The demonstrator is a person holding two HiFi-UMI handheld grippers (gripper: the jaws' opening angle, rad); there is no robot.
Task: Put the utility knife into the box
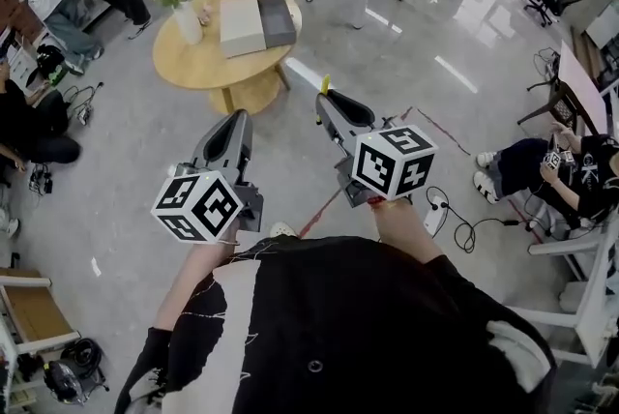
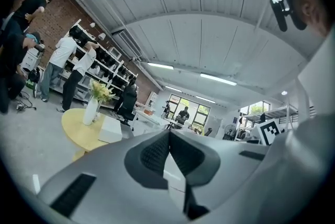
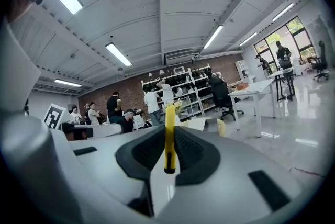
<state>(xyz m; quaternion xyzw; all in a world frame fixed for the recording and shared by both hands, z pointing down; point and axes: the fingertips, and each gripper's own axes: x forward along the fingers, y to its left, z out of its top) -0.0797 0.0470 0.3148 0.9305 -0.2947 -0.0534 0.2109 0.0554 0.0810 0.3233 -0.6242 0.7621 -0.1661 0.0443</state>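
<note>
The right gripper (image 1: 325, 101) clamps a slim yellow plastic utility knife (image 3: 169, 136) upright between its jaws, held well apart from the round pale wooden table (image 1: 203, 64). A flat white-and-grey box (image 1: 253, 23) lies on that table. The left gripper (image 1: 236, 119), also apart from the table, has its jaws pressed together on nothing.

round table (image 1: 198, 64) common to all views

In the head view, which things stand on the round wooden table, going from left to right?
On the table: vase with flowers → white box → grey box.
</note>
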